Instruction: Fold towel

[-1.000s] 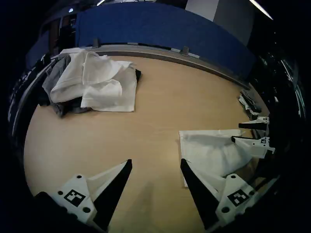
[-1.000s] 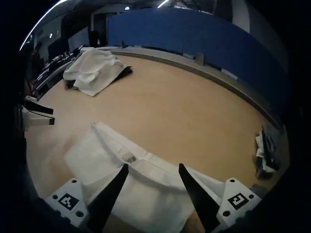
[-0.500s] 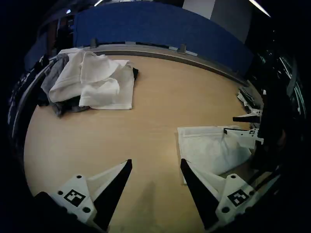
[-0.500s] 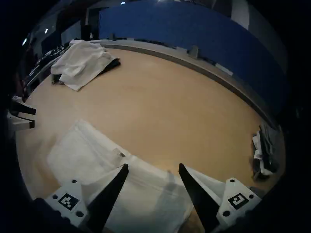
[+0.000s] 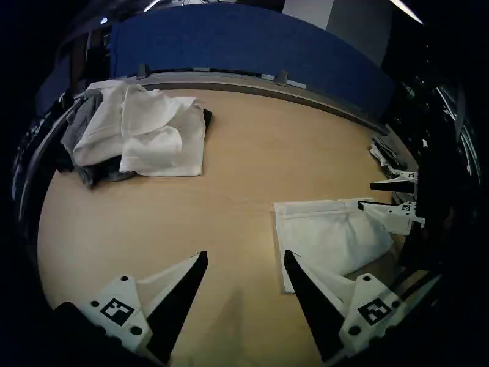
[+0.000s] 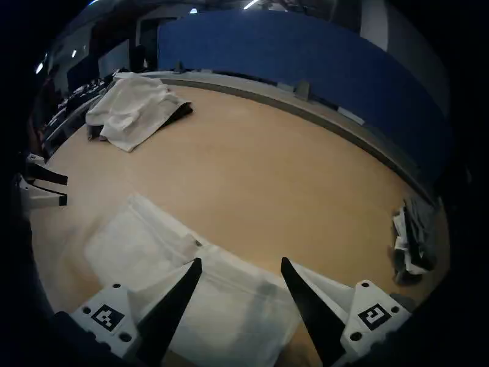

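Wooden table (image 5: pixel 244 165) is carrying everything. Nearest, the left gripper (image 5: pixel 244 254) and right gripper (image 6: pixel 240 262) are both hovering wide open, gripping nothing. The white towel (image 6: pixel 153 244) is lying below the right one's fingers, already folded small, perhaps needing one last fold. Farther back, a pile of cloths (image 5: pixel 147 131) is lying loose on the table, not in any bin.

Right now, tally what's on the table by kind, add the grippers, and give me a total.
white towel, lying flat: 1
heap of white and grey cloths: 1
small pile of dark and white items at the edge of the table: 1
grippers: 2 (left gripper, right gripper, both open)
Total: 5
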Action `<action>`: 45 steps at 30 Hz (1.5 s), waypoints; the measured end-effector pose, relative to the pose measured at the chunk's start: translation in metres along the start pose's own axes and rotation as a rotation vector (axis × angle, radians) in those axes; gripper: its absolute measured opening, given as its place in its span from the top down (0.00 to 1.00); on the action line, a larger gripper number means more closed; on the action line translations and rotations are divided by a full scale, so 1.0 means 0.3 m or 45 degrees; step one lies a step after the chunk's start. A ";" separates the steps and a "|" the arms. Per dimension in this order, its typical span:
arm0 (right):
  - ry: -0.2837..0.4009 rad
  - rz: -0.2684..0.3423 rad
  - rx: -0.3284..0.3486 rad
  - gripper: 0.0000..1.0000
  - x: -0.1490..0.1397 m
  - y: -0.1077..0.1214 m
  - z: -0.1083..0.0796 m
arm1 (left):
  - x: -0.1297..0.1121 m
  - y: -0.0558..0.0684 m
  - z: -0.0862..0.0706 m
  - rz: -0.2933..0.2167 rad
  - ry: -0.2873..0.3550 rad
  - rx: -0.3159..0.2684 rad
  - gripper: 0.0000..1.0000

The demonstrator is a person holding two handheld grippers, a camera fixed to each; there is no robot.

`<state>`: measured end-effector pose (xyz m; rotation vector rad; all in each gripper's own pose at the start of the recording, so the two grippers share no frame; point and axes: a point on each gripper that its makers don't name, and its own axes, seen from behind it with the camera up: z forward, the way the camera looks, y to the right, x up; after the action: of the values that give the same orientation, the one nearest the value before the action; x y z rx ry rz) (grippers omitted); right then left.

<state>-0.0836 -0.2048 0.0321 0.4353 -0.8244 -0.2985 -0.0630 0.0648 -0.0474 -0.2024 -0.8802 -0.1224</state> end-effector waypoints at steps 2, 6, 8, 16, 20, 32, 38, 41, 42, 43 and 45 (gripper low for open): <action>0.002 0.003 0.002 0.00 -0.008 0.000 -0.019 | 0.003 0.009 -0.001 0.001 0.001 -0.006 0.07; 0.016 0.018 0.005 0.00 -0.027 0.002 -0.066 | 0.009 0.030 -0.002 0.015 0.002 -0.023 0.07; 0.029 0.034 0.004 0.00 -0.037 0.005 -0.091 | 0.011 0.040 0.001 0.023 0.003 -0.031 0.07; 0.021 0.113 0.017 0.00 -0.108 0.019 -0.162 | 0.020 0.064 0.004 0.040 0.008 -0.047 0.07; 0.007 0.143 0.017 0.00 -0.169 0.035 -0.201 | 0.019 0.070 -0.002 0.054 0.008 -0.050 0.07; -0.056 0.158 0.036 0.00 -0.353 0.040 -0.286 | 0.005 0.102 -0.032 0.058 0.016 -0.085 0.07; -0.091 0.160 0.051 0.00 -0.422 0.038 -0.293 | -0.012 0.110 -0.047 0.067 0.015 -0.092 0.07; -0.106 0.171 0.051 0.08 -0.442 0.049 -0.285 | -0.024 0.110 -0.054 0.068 0.014 -0.090 0.07; -0.110 0.177 0.051 0.13 -0.448 0.053 -0.282 | -0.029 0.110 -0.057 0.068 0.013 -0.090 0.07; -0.116 0.183 0.052 0.17 -0.453 0.056 -0.279 | -0.033 0.111 -0.060 0.069 0.012 -0.091 0.07; -0.125 0.196 0.054 0.26 -0.463 0.062 -0.273 | -0.044 0.113 -0.066 0.068 0.009 -0.092 0.07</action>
<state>-0.1096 -0.1097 -0.0966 0.3970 -0.9562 -0.1605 -0.0501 0.0936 -0.0741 -0.2926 -0.8635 -0.1048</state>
